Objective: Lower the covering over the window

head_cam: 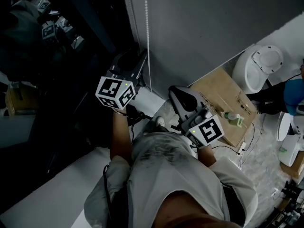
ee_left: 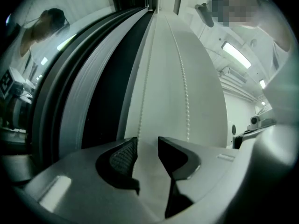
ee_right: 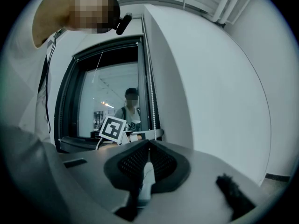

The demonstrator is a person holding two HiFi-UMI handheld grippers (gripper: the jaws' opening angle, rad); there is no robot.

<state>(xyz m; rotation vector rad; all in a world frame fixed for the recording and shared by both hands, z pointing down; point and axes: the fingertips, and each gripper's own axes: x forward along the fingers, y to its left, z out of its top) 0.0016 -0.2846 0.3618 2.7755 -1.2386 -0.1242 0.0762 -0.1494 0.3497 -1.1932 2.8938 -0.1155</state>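
a flat cardboard box [head_cam: 219, 91] lies on the pale floor [head_cam: 266, 160], a small green-capped bottle [head_cam: 232, 118] on top; a white round container [head_cam: 260, 66] stands just beside it.

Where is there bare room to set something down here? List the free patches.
The white ledge between the dark window and the person's sleeve looks bare. The cardboard box is free beyond the bottle. The floor at right is crowded with cables.

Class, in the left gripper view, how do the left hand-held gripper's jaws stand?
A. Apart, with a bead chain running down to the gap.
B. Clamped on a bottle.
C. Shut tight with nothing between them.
A: the jaws of the left hand-held gripper stand apart, and one strand of the bead chain runs down to the gap between them.
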